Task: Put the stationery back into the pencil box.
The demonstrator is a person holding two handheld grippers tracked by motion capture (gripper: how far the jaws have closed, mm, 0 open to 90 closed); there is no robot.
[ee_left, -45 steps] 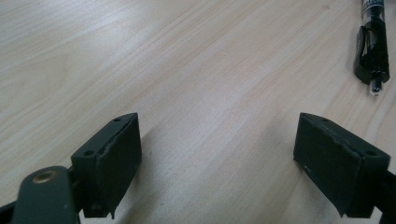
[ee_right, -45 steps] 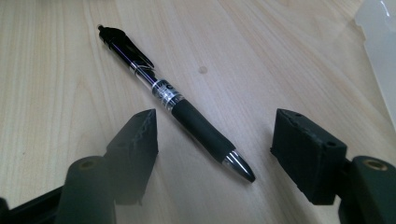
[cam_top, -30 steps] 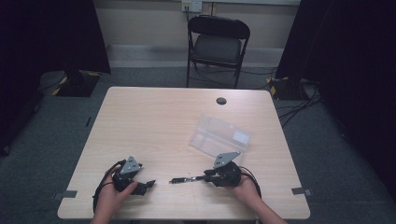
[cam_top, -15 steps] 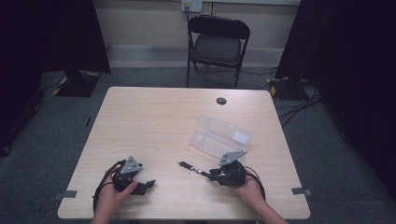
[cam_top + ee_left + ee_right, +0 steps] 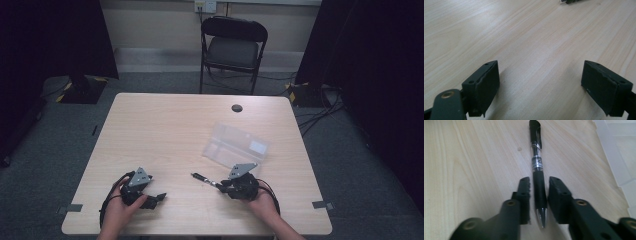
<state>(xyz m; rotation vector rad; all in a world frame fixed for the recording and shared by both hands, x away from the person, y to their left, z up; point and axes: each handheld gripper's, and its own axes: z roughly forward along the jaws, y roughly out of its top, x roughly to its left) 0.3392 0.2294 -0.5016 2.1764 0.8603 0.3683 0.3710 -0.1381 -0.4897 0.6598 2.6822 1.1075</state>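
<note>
The counter (image 5: 474, 157) looks like pale wood laminate, smooth and matt. Between the jaws, the pen (image 5: 537, 165) is glossy black plastic with a clear middle and a shiny metal tip. The jaws are matt black, slightly rough.

Our left gripper (image 5: 159, 197) and right gripper (image 5: 220, 185) are black, each topped by a grey three-cornered plate and trailing a looped black cable. Their fingers (image 5: 484, 86) are blocky dark pads with small screw holes, and brass-coloured rivets sit at the arm joints. Our forearms are bare.
</note>
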